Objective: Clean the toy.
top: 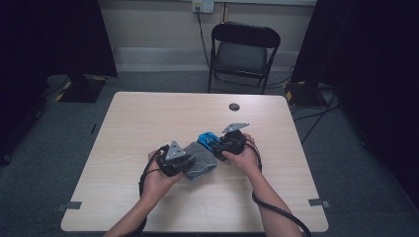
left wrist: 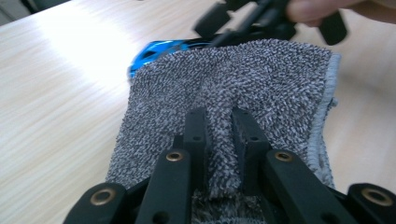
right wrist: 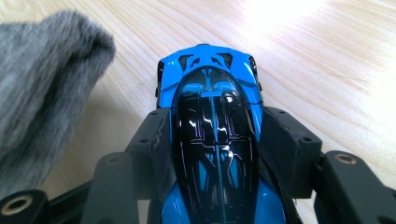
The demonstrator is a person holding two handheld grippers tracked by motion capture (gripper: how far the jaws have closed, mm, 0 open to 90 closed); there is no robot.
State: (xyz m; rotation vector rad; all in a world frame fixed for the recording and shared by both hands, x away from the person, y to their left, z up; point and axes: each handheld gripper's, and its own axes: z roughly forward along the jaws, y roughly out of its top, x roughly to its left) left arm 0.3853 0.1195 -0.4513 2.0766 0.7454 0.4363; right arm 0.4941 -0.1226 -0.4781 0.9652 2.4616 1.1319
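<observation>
A grey terry cloth lies bunched at the middle of the table, and my left gripper is shut on a pinched fold of the cloth. Just right of it, my right gripper is shut on the sides of a blue and black toy car. In the right gripper view the toy car sits between both jaws, nose pointing away, with the cloth hanging at the left. The left gripper view has the cloth draped toward the car, whose blue end peeks out beyond it.
The light wooden table has a small dark round disc near its far edge. A black folding chair stands beyond the table. Dark curtains flank both sides, and cables run across the floor at the right.
</observation>
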